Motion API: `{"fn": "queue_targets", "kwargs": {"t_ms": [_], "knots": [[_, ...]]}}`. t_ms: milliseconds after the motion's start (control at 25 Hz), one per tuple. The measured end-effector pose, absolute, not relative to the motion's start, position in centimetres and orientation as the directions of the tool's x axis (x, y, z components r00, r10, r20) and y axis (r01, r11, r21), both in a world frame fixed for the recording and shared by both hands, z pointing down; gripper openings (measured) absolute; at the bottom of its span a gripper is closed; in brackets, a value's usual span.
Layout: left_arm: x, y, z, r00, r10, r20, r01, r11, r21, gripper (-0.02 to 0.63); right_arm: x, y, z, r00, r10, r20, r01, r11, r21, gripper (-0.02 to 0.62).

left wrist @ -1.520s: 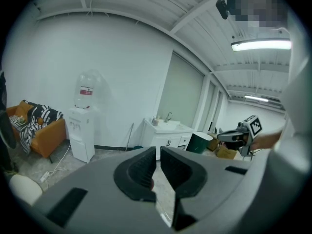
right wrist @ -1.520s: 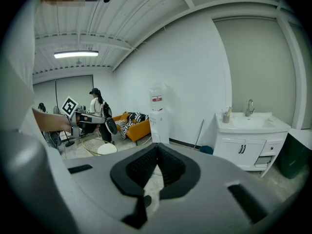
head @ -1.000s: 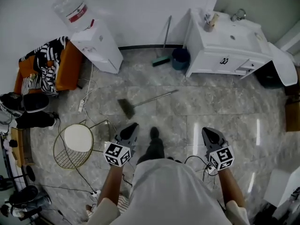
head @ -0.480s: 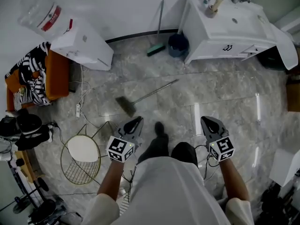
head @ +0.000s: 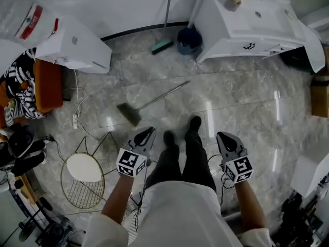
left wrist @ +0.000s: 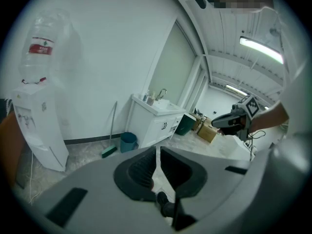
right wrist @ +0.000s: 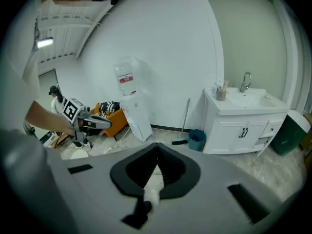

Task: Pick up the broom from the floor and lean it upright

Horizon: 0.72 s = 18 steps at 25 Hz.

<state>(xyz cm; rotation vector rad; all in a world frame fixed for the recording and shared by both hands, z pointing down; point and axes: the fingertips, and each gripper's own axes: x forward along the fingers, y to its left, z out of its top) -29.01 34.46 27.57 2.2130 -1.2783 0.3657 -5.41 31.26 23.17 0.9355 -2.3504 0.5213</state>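
1. On the glossy grey floor (head: 247, 107) of marble-veined tiles, the broom (head: 159, 98) lies flat. Its thin, straight, metallic handle runs obliquely from a dark, wedge-shaped bristle head at lower left to a bare tip at upper right.
2. The left gripper (head: 148, 131) is a grey, tapered shell carrying a marker cube. It is held near the bristle head and apart from it. In the left gripper view its ribbed black pads (left wrist: 142, 169) are clenched to a hairline slit, with nothing between them.
3. The right gripper (head: 224, 137) has the same form. It sits to the right of the person's dark shoes (head: 194, 123), well apart from the broom. Its jaws meet tip to tip and are empty.
4. At the back wall, a second broom (head: 163, 40) with a green head leans upright. It stands just beside a round blue bin (head: 189, 40) and a white panelled vanity cabinet (head: 241, 24).
5. At left stand a boxy white water dispenser (head: 72, 48) and an orange chair (head: 43, 84) draped in striped cloth. Nearer the person is a round stool (head: 84, 167) of thin gold wire with a white disc top.
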Motion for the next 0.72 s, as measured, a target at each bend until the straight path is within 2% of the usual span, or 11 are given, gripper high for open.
{"fn": "queue_targets", "kwargs": {"t_ms": [200, 400, 560, 720], "knots": [[-27.6, 29.3, 32.2, 0.514, -0.691, 0.509, -0.857, -0.393, 0.332, 0.029, -5.4, 25.9, 27.3, -0.595, -0.495, 0.633, -0.733, 0.657, -0.176, 0.0], [-26.2, 25.4, 36.5, 0.498, -0.699, 0.513, -0.866, -0.373, 0.334, 0.029, -6.3, 21.3, 32.2, -0.646, -0.402, 0.649, -0.642, 0.746, -0.178, 0.0], [-25.4, 22.3, 41.0, 0.528, -0.718, 0.453, -0.849, -0.425, 0.316, 0.029, -7.0, 18.4, 37.0, -0.667, -0.352, 0.657, -0.605, 0.771, -0.201, 0.0], [-24.6, 19.1, 48.1, 0.502, -0.711, 0.492, -0.865, -0.412, 0.287, 0.029, -7.3, 15.6, 43.2, -0.692, -0.287, 0.662, -0.56, 0.792, -0.242, 0.0]]}}
